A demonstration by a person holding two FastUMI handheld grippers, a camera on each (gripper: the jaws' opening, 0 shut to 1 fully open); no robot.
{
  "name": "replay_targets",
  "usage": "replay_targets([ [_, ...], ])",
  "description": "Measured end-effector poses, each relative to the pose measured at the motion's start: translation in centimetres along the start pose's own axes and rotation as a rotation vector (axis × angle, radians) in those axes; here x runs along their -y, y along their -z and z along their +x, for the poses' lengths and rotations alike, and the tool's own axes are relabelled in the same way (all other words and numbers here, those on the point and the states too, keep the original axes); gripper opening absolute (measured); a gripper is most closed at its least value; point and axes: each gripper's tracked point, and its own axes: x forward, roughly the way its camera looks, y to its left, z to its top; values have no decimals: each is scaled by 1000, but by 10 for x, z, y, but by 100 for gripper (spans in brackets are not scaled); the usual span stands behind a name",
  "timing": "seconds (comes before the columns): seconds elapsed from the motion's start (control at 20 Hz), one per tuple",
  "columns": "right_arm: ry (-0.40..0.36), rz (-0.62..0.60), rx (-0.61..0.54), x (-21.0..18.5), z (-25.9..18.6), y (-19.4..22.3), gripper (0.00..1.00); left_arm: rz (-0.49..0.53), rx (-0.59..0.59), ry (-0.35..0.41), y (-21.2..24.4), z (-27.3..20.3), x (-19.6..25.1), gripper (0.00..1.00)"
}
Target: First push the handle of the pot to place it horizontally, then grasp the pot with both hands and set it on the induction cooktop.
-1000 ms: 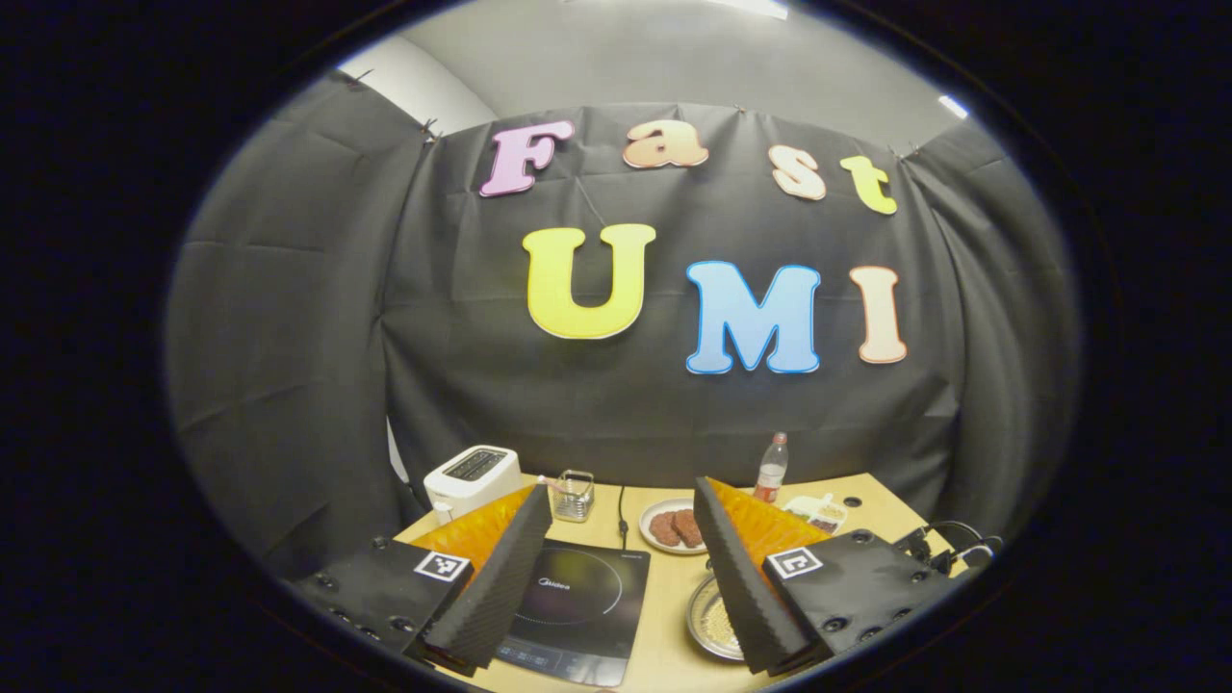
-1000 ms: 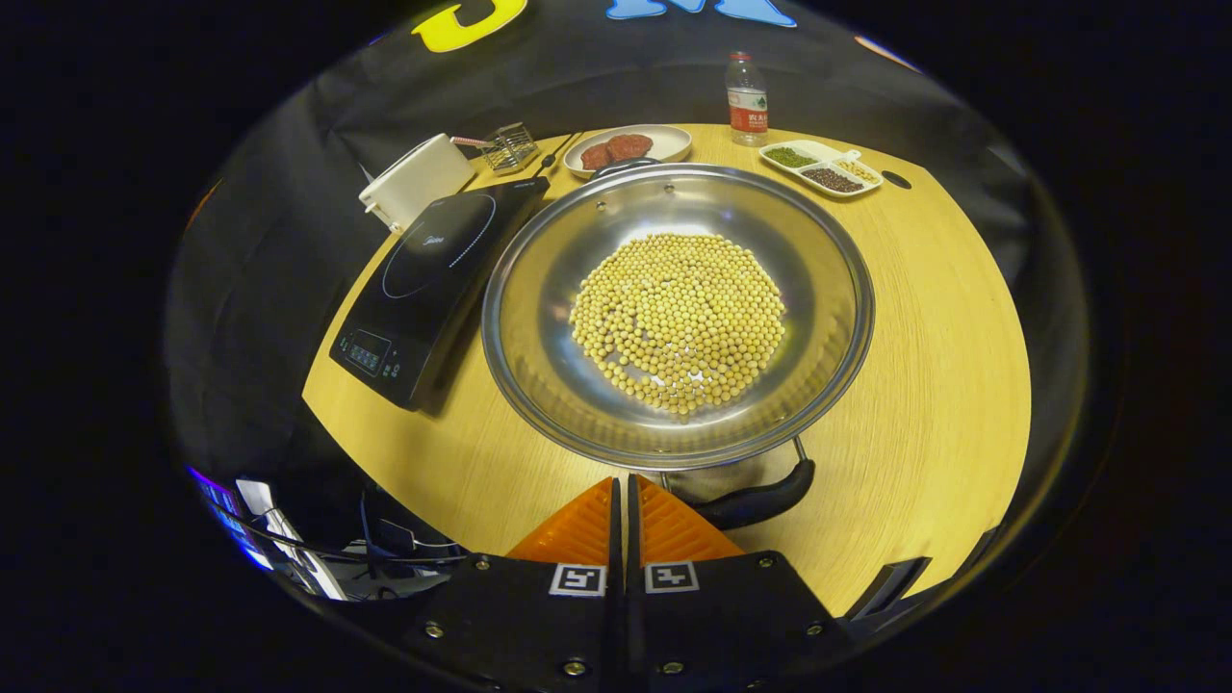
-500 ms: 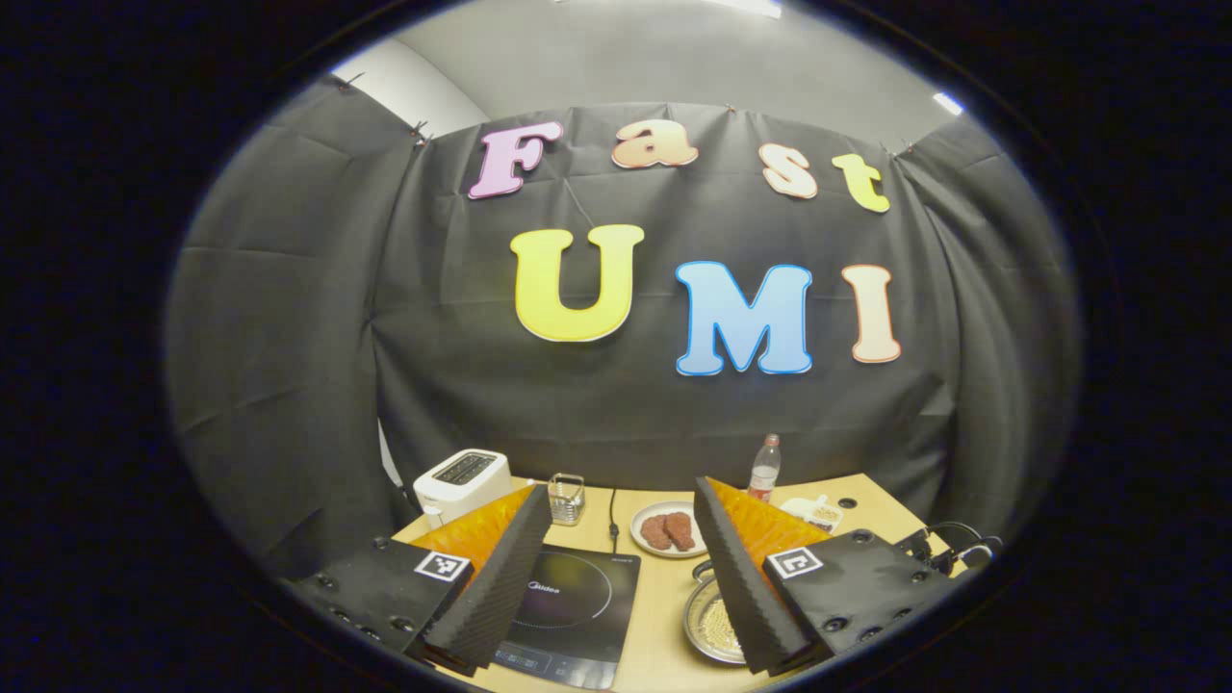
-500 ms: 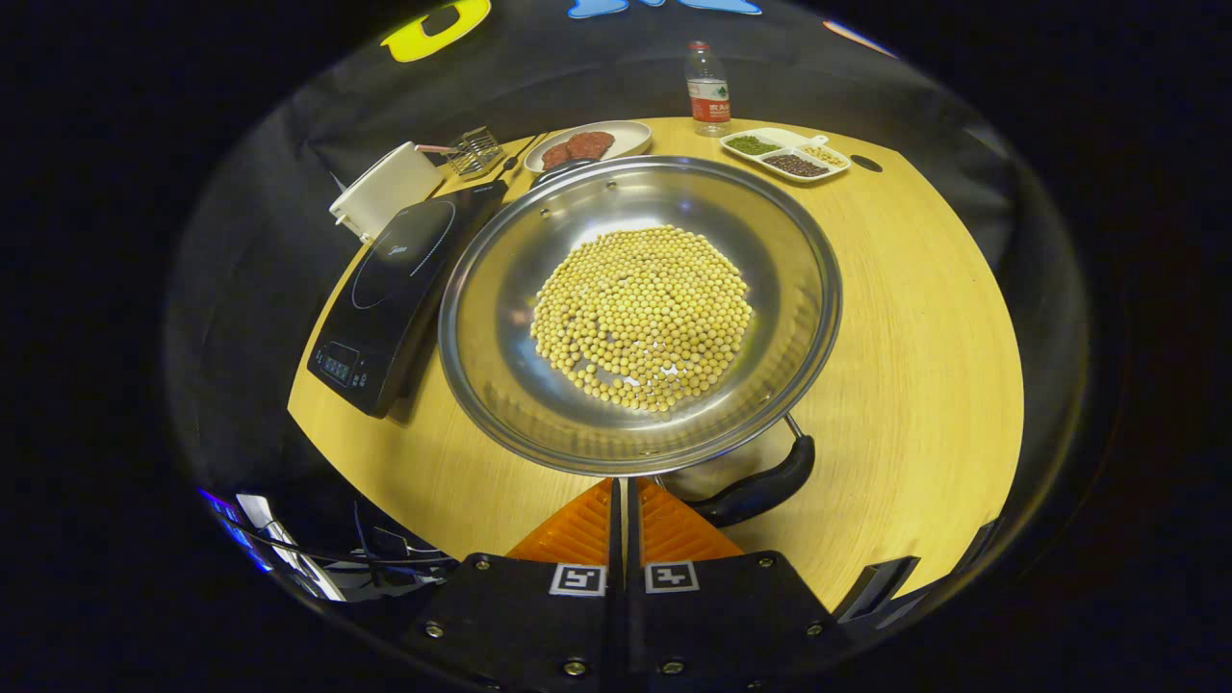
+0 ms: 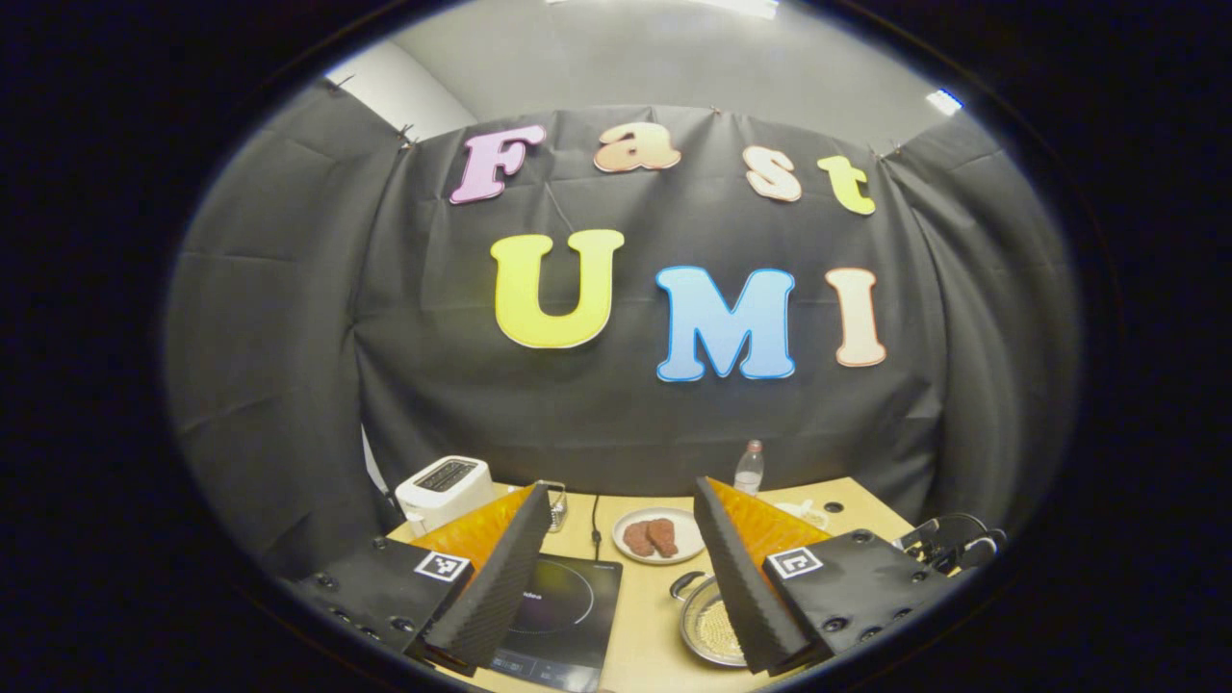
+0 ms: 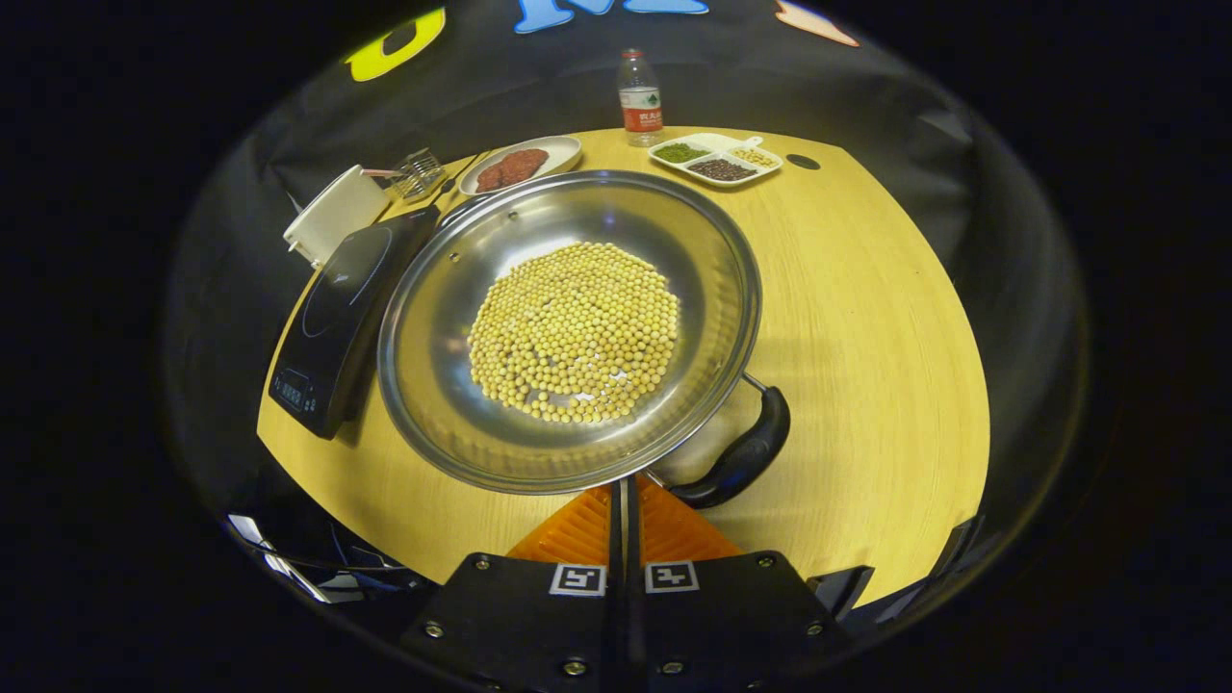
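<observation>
A wide steel pot (image 6: 714, 289) filled with yellow soybeans (image 6: 575, 330) sits on the wooden table, next to the black induction cooktop (image 6: 332, 308) on its left. Its black near handle (image 6: 746, 452) points toward the lower right in the right gripper view. My right gripper (image 6: 624, 488) is shut with nothing between its fingers, its tips at the pot's near rim just left of that handle. In the left gripper view my left gripper (image 5: 621, 488) is open and held high above the table's near side, with the cooktop (image 5: 563, 611) and the pot (image 5: 707, 626) below it.
At the back of the table stand a white toaster (image 6: 332, 212), a small wire basket (image 6: 419, 173), a plate of brown patties (image 6: 520, 164), a water bottle (image 6: 635, 96) and a divided dish of beans (image 6: 717, 159). Bare table (image 6: 885, 318) lies right of the pot.
In the right gripper view the pot has slid left and its near handle has swung out to the right. The left gripper has drifted right and back; the table looks smaller.
</observation>
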Motion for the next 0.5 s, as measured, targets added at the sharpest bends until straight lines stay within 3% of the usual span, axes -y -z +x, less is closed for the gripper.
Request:
replay_targets([
  [0.3,54,7,19,32,3,-13,0,0,1,2,-2,2,4,95],
  [0.5,98,-60,25,51,6,-24,1,-14,-4,8,-2,3,11,95],
])
